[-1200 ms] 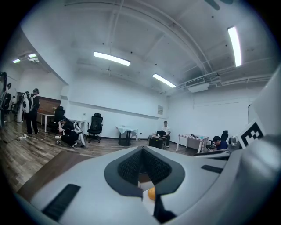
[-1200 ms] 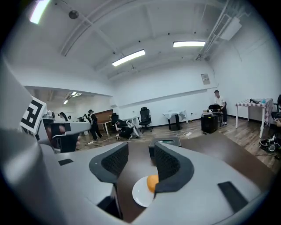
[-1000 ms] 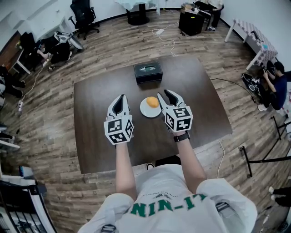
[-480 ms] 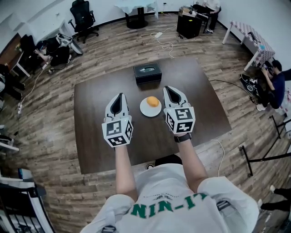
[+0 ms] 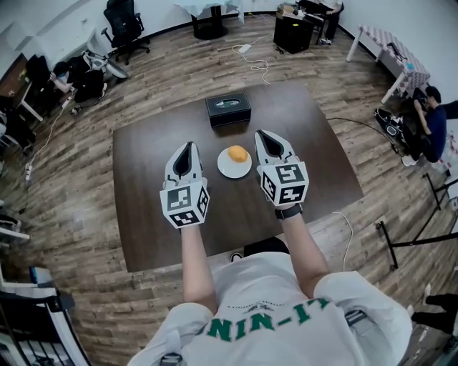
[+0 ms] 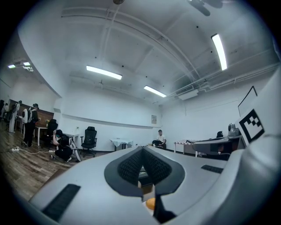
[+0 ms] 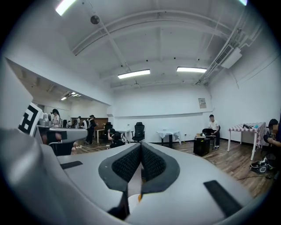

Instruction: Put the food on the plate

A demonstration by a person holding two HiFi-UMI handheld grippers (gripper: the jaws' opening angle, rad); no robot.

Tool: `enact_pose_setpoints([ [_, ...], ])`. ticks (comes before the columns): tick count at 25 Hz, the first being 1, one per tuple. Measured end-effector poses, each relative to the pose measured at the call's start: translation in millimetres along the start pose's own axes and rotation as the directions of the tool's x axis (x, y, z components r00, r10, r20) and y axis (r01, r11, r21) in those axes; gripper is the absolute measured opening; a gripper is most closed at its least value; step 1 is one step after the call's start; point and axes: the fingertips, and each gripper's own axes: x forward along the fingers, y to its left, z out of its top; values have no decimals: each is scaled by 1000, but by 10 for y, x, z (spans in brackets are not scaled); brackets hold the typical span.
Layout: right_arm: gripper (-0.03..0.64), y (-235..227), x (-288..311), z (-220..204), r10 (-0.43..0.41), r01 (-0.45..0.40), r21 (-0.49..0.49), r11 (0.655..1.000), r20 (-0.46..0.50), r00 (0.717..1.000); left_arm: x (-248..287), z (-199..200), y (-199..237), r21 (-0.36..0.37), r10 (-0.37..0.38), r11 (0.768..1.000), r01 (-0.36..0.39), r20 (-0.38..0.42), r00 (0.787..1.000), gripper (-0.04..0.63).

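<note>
An orange round piece of food (image 5: 237, 154) lies on a small white plate (image 5: 234, 167) in the middle of the dark brown table (image 5: 143, 193). My left gripper (image 5: 188, 148) hovers just left of the plate, jaws together and empty. To the plate's right my right gripper (image 5: 262, 135) is shut with nothing in it. In the left gripper view a sliver of the food (image 6: 150, 203) shows below the closed pads. The right gripper view shows the plate's edge (image 7: 131, 197) under the shut jaws.
A black box (image 5: 228, 109) sits at the table's far edge, behind the plate. Wood floor surrounds the table. Office chairs (image 5: 119, 21), other tables and a person (image 5: 433, 121) at the right stand well away.
My right gripper has closed its jaws and drawn back to the right of the plate. The left gripper has barely moved. The food stays on the plate.
</note>
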Motion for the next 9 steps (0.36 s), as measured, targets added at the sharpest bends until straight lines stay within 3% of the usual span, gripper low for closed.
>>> enact_pose_setpoints([
  [4,14,-15,26,21,20,-20,-12,1000,13,1000,73,-32,-59,0,-10,1000,10,0,1000,14],
  [9,14,-49,73,79,83,-84,14,996,63,995,199,-1,-271,-32,-79,996,80,37,996,14],
])
